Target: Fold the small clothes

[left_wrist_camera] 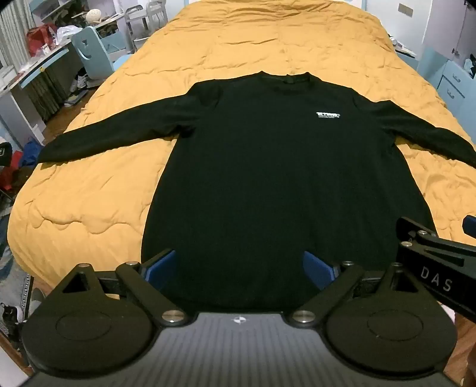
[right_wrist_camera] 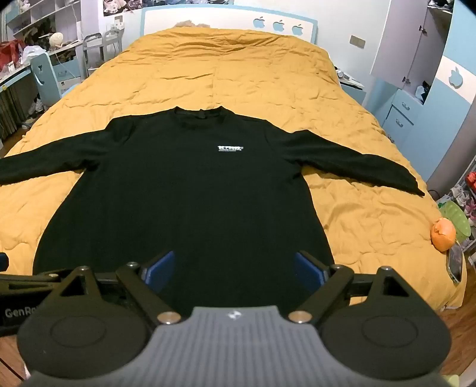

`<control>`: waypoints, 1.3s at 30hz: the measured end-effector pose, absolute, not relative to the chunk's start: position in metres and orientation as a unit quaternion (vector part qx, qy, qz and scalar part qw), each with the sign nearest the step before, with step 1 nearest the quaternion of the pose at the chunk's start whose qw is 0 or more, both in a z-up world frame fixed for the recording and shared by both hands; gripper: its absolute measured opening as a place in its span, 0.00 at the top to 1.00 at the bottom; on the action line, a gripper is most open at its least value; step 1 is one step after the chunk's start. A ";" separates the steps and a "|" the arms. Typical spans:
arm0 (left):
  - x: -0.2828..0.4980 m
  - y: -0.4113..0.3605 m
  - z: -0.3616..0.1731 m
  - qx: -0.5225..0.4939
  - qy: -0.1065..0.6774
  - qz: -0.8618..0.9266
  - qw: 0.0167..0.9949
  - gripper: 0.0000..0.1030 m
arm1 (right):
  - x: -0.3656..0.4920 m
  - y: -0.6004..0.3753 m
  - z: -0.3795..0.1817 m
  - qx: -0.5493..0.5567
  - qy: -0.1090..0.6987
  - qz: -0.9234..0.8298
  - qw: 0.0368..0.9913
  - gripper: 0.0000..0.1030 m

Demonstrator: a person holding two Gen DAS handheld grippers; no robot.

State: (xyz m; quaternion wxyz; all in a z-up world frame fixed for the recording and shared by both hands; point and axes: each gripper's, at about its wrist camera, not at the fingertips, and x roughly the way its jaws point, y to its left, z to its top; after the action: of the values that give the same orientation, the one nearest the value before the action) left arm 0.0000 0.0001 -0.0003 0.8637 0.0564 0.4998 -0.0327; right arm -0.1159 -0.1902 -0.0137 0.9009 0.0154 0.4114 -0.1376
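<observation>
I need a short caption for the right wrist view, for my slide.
Open right gripper above the hem of a black long-sleeved shirt spread flat on an orange quilt.

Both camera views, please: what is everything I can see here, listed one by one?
Shirt: one, black, long-sleeved, spread flat with sleeves out on the bed.
Logo: one, white print, on the shirt's chest.
Quilt: one, mustard yellow, covering the bed.
Headboard: one, white and light blue with apple shapes, far end of the bed.
Orange object: one, orange, at the bed's right edge.
Chair: one, light blue, left of the bed.
Drawers: one unit, light blue, right of the bed.
Left gripper: one, black with blue pads, open, above the shirt's hem.
Right gripper: one, same colours, open, above the hem.
</observation>
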 end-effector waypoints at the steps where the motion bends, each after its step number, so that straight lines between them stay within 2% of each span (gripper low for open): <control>1: 0.000 0.000 -0.001 0.057 0.501 -0.033 0.863 0.00 | -0.116 -0.190 -0.014 0.017 0.413 -0.137 0.900 0.19; 39: -0.004 -0.003 0.003 0.051 0.494 -0.039 0.867 0.00 | -0.126 -0.183 -0.010 0.009 0.405 -0.144 0.903 0.19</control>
State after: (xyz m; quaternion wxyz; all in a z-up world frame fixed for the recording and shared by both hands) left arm -0.0039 -0.0027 0.0031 0.8672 0.0510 0.4938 -0.0394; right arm -0.1256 -0.1830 -0.0095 0.9030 0.0091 0.4047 -0.1440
